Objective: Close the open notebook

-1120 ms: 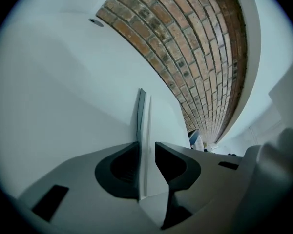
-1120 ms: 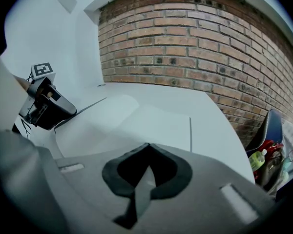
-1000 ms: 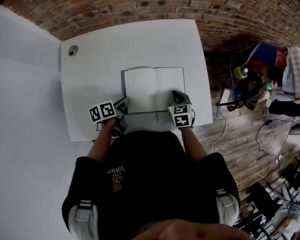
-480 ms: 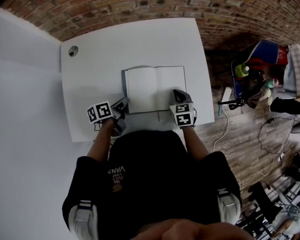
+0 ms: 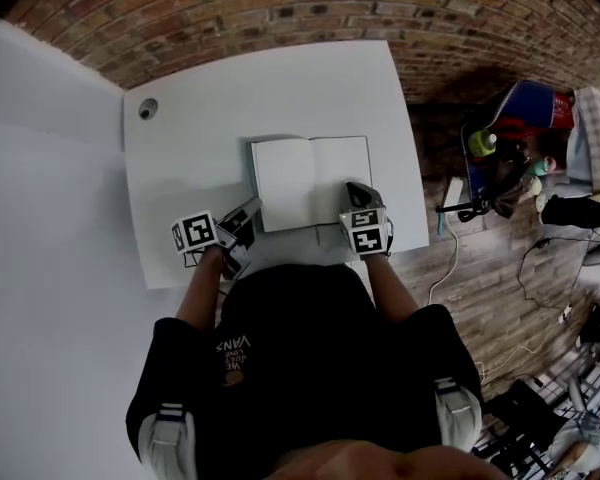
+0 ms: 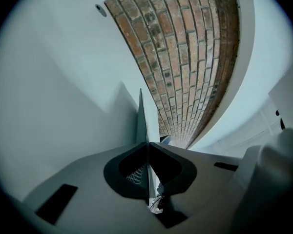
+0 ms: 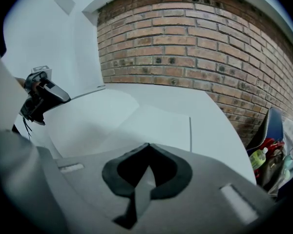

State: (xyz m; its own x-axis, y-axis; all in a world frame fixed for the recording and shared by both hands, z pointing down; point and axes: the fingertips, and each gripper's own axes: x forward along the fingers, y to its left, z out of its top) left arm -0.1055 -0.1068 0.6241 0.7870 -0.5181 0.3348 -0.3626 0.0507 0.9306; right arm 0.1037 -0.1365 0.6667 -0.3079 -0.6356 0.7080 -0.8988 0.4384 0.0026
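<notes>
The open notebook point(image 5: 310, 180) lies with blank white pages up on the white table point(image 5: 270, 78). My left gripper point(image 5: 248, 213) is at its near left corner. In the left gripper view the left gripper point(image 6: 147, 145) has just been closing and is shut on the notebook's left cover point(image 6: 141, 118), which stands up thin and edge-on beyond the tips. My right gripper point(image 5: 353, 189) rests on the near right page, shut. In the right gripper view the right gripper point(image 7: 147, 146) has its tips together over the page point(image 7: 158, 126).
A round grommet point(image 5: 147, 109) sits in the table's far left corner. A brick wall point(image 5: 280, 8) runs behind the table. Bags and bottles point(image 5: 515, 138) and cables point(image 5: 540, 258) clutter the wooden floor to the right. The table's near edge is just below both grippers.
The left gripper has closed on the notebook's left cover and risen a little, tilting upward. The right gripper has stayed on the right page.
</notes>
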